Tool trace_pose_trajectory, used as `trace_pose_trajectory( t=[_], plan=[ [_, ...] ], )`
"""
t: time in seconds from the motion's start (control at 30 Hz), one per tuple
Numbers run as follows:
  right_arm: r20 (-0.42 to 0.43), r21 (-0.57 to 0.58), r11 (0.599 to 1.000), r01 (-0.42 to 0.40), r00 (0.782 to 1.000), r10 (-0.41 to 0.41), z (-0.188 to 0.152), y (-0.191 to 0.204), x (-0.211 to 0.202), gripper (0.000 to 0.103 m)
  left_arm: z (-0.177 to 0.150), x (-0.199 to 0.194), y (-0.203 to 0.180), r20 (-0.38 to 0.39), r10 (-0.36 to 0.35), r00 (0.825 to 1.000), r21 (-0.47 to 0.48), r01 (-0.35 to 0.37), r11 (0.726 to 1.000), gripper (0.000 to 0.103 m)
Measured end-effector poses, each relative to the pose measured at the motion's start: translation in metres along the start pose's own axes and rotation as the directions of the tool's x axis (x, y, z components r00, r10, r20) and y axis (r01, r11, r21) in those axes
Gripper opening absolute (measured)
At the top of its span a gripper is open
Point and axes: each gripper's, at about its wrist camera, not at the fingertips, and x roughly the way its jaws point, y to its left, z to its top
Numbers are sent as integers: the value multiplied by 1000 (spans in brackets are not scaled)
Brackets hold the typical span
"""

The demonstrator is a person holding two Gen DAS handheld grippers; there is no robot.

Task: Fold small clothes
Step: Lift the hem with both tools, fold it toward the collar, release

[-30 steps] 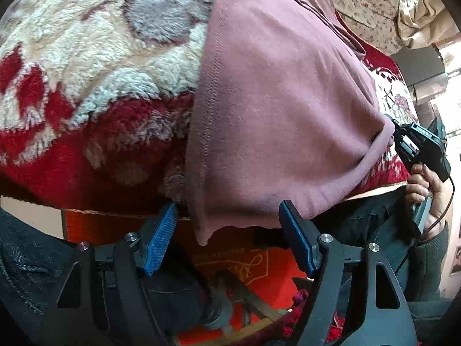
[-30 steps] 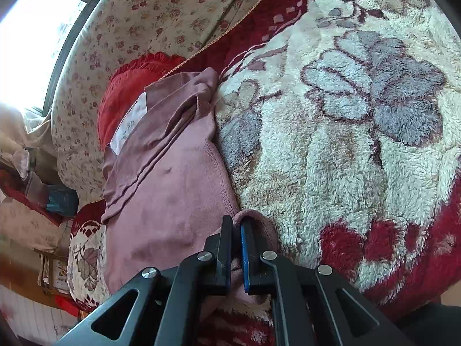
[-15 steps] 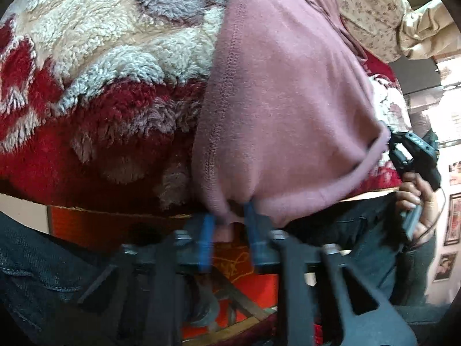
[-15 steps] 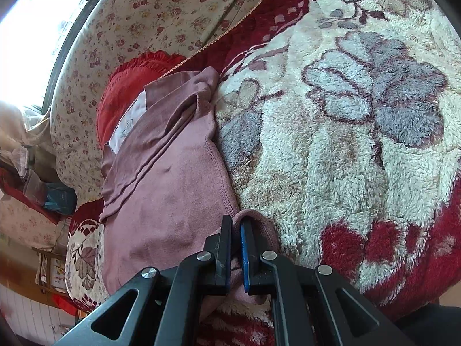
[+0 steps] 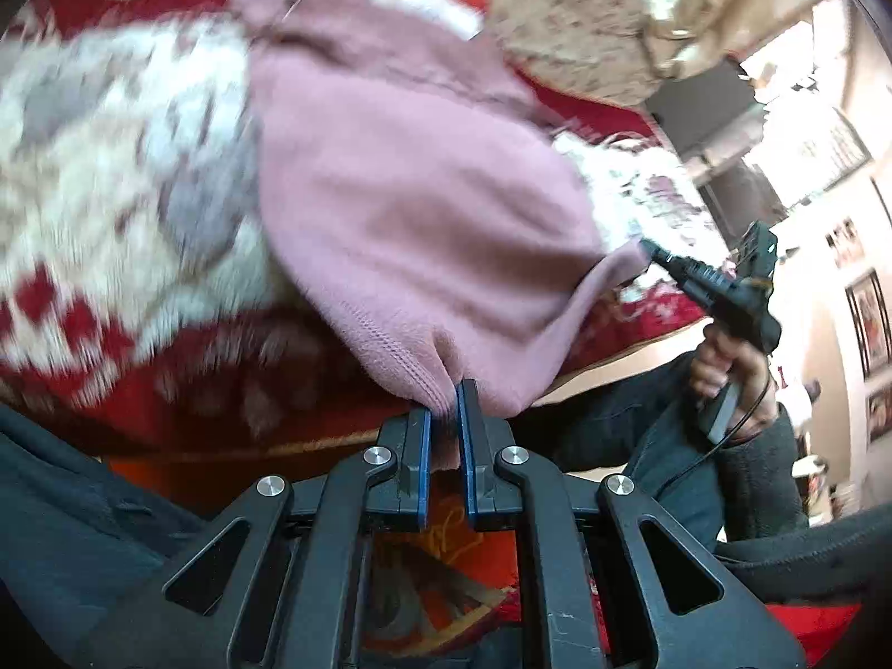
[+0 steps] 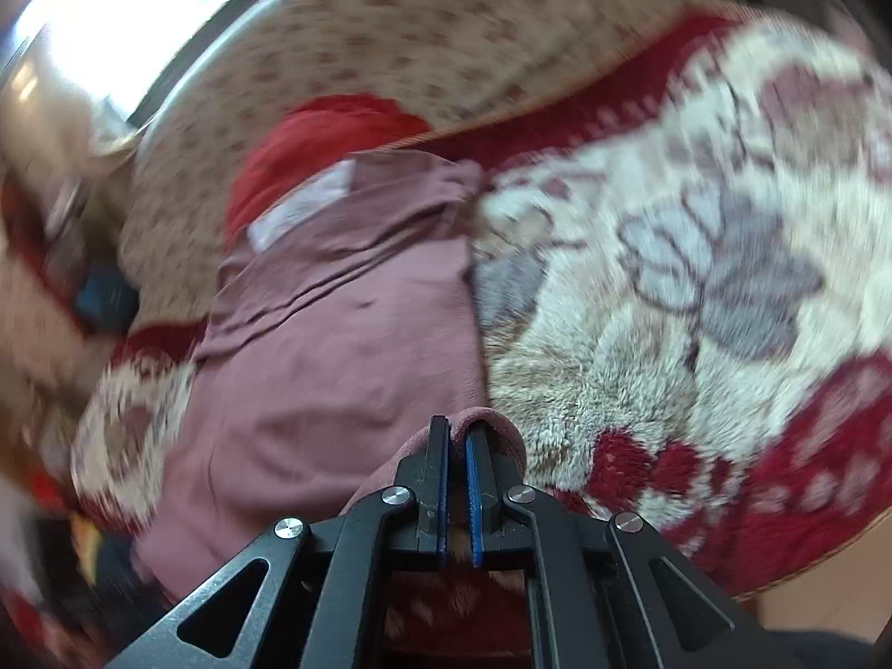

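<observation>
A dusty-pink garment lies on a red and cream plush blanket. My left gripper is shut on the garment's near hem corner. In the left wrist view the right gripper pinches the garment's other near corner, held by a hand at the right. In the right wrist view the pink garment stretches away to the left, with a white label at its far end. My right gripper is shut on a fold of its hem. Both views are motion-blurred.
A floral beige cushion rises behind the blanket. A red cloth lies under the garment's far end. The person's dark trousers are at the bed's near edge. Framed pictures hang on the right wall.
My left gripper went from wide open to shut on the garment's hem corner. Both grippers have since moved with the hem, and the views have swung and blurred.
</observation>
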Motion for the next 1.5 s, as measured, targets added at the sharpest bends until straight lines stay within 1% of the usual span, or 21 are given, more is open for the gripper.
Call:
trace_pose_trajectory(
  t=[0.07, 0.13, 0.2, 0.3, 0.43, 0.5, 0.63, 0.7, 0.77, 0.83, 0.9, 1.0, 1.1, 1.13, 1.2, 1.27, 1.43, 1.5],
  plan=[
    [-2, -78, 997, 9, 1000, -9, -7, 9, -13, 5, 5, -6, -9, 15, -12, 1000, 40, 11, 999, 6],
    [-35, -114, 993, 2, 999, -6, -13, 11, -22, 5, 8, -8, -12, 16, -29, 999, 55, 29, 998, 5],
    [-69, -145, 989, 16, 997, -26, -19, 12, -28, 5, 9, -9, -15, 7, -52, 999, 66, 52, 996, 5],
    [-120, -171, 985, 11, 992, -32, -28, 11, -38, 5, 9, -8, -15, 8, -51, 999, 58, 50, 997, 5],
    [-132, -163, 987, -5, 991, -17, -34, 8, -45, 5, 7, 1, -9, 7, -52, 999, 14, 52, 999, 4],
    [-130, -144, 989, -24, 991, 5, -32, 6, -47, 5, 6, -1, -9, 9, -56, 998, 7, 56, 998, 4],
    [-117, -113, 991, -69, 992, 56, -26, 6, -47, 5, 14, -20, -14, 90, -71, 993, 4, 71, 998, 4],
    [-95, -113, 989, -99, 992, 89, -15, 9, -47, 5, 26, -32, -12, 154, -77, 985, -2, 78, 997, 4],
    [-69, -115, 988, -108, 993, 100, 2, 10, -43, 5, 40, -41, -8, 207, -73, 976, -17, 79, 997, 4],
    [-51, -102, 988, -118, 992, 113, 19, 10, -36, 5, 61, -47, -1, 263, -56, 963, -31, 66, 997, 4],
    [-35, -94, 988, -125, 992, 122, 41, 10, -25, 5, 80, -49, 8, 288, -47, 956, -63, 68, 996, 4],
    [-25, -66, 991, -114, 993, 112, 72, 13, -2, 5, 116, -45, 28, 328, -25, 944, -155, 80, 985, 4],
    [-17, -29, 996, -82, 996, 82, 97, 13, 25, 5, 147, -32, 52, 340, -16, 940, -253, 108, 961, 4],
    [-15, -10, 997, -75, 997, 75, 103, 11, 32, 5, 153, -30, 59, 343, -12, 939, -270, 111, 956, 4],
    [-15, 38, 997, -63, 998, 64, 117, 6, 52, 5, 171, -20, 72, 344, 20, 939, -309, 94, 946, 4],
    [-18, 75, 996, -50, 999, 51, 130, 2, 73, 5, 187, -9, 81, 347, 56, 936, -335, 68, 940, 4],
    [-20, 85, 996, -6, 1000, 7, 157, 2, 114, 5, 220, 11, 100, 339, 99, 936, -361, 32, 932, 4],
    [-9, 95, 995, 8, 1000, -7, 167, 1, 127, 5, 234, 19, 109, 346, 108, 932, -378, 33, 925, 4]
  ],
)
